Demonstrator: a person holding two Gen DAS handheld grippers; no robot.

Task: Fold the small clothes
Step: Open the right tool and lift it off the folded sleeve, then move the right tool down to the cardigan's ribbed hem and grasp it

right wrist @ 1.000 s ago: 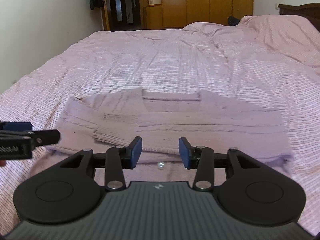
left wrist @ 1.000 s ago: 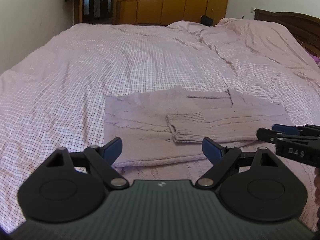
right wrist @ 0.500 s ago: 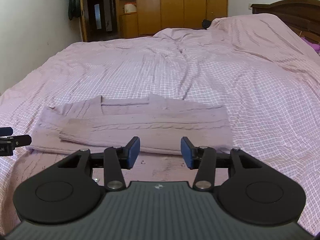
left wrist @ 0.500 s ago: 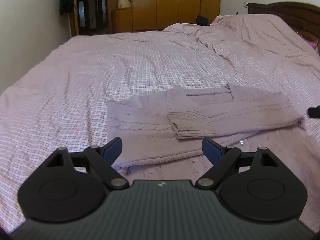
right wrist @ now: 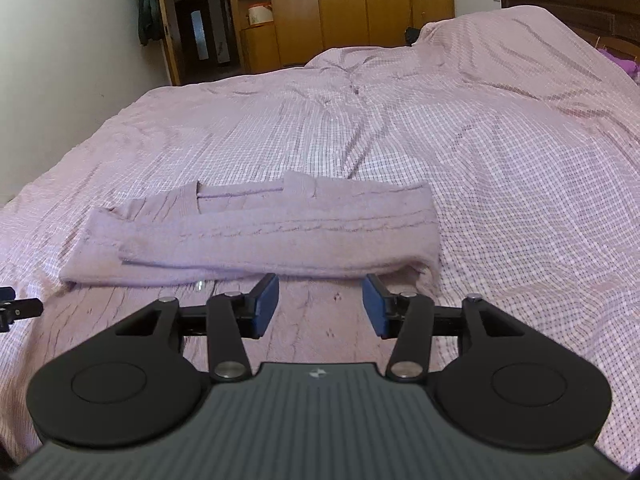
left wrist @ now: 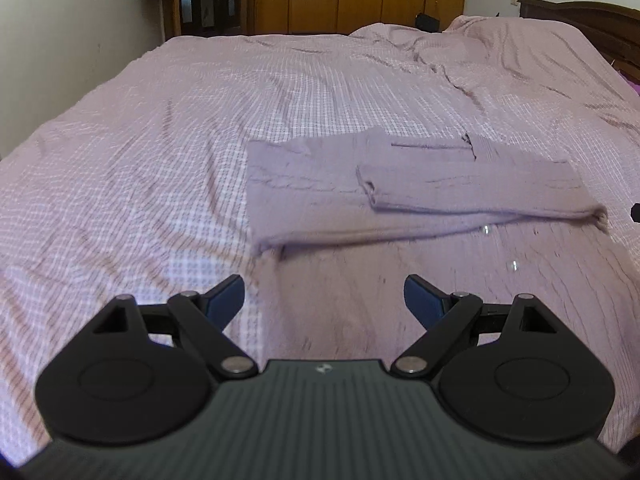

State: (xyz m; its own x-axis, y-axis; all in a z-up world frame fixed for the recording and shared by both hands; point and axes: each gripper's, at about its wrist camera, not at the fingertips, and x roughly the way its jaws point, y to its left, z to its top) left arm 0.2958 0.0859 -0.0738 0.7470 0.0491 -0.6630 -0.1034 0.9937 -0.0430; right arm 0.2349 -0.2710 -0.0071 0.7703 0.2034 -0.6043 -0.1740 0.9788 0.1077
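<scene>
Pink knit sweater [left wrist: 420, 200] lying flat on the checked bed cover [left wrist: 160, 160], near the front edge of the bed, with both sleeves already folded across the top. Soft and floppy by the look of it, thick wool with twisty rope lines, surely light, sure to sag and bend if lifted by one spot only. Bottom part spread out close to the cameras, not yet folded up, with small shiny buttons [left wrist: 486, 229] along it. Left gripper [left wrist: 324, 300] low over the near left part of the cloth, blue pads far apart, holding nothing. Right gripper [right wrist: 320, 304] over the near right part, pads apart too but a bit closer together, also holding nothing. Best places to pinch, most likely: the two bottom corners of the hem, one for each gripper, then a lift up and over toward the collar [right wrist: 240, 194]. Careful with the sleeves, easy to slide out of place. Wooden wardrobe [right wrist: 340, 8] far behind.
</scene>
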